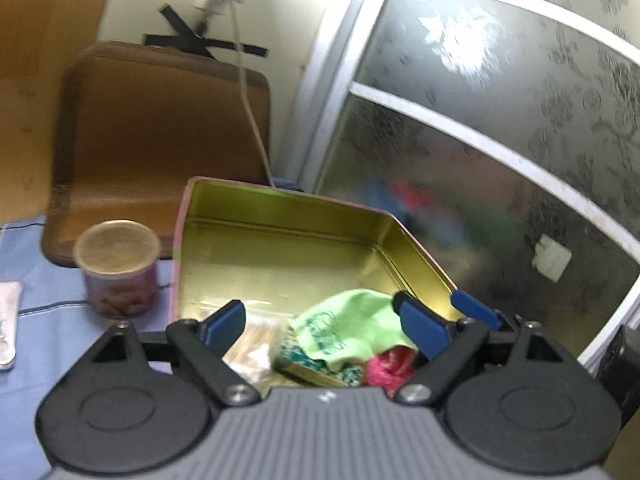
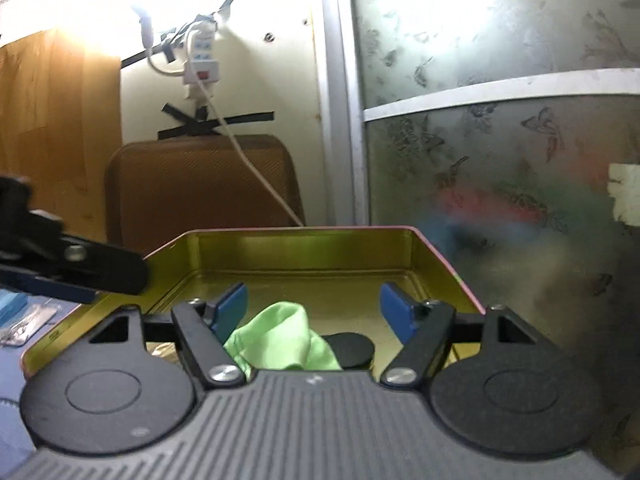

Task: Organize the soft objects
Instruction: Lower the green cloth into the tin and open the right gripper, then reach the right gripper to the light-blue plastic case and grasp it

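An open gold-lined tin [image 1: 280, 216] with a pink outside sits on a blue cloth; it also shows in the right wrist view [image 2: 304, 248]. In its near end lie a light green cloth [image 1: 344, 328], a pink soft item [image 1: 390, 366], a teal patterned packet [image 1: 308, 360] and a pale wrapped bundle [image 1: 256, 344]. My left gripper [image 1: 320, 322] is open above these items, holding nothing. My right gripper [image 2: 314, 306] is open over the green cloth [image 2: 276, 336] and a black round lid [image 2: 352, 346]. The left gripper's finger [image 2: 92, 268] reaches in from the left.
A pink cup with a foil lid [image 1: 118, 268] stands left of the tin. A brown cushion [image 1: 160, 136] leans on the wall behind. A white cable [image 1: 252, 112] hangs from a power strip [image 2: 200, 56]. A frosted glass door [image 1: 500, 140] stands at the right.
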Demonstrator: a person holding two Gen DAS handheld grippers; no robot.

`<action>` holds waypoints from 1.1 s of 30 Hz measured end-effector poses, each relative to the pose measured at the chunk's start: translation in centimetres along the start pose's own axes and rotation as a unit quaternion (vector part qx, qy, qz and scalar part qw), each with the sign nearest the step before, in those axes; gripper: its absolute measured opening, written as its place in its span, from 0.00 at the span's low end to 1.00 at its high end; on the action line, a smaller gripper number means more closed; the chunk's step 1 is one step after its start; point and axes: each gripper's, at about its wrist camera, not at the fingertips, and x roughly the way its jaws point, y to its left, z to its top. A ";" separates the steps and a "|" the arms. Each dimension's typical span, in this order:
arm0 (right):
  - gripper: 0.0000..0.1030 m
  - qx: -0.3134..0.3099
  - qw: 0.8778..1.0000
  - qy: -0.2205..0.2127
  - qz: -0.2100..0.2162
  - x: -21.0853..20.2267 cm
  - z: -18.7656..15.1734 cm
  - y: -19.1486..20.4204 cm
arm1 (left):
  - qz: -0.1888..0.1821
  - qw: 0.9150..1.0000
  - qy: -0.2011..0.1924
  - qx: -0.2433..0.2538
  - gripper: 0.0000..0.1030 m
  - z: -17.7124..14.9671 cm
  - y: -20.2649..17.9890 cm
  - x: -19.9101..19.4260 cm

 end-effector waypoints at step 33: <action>0.82 -0.141 0.943 0.051 0.297 -3.4 -2.5 22.7 | 0.311 0.927 -0.121 -0.169 0.92 -11.8 24.4 -21.5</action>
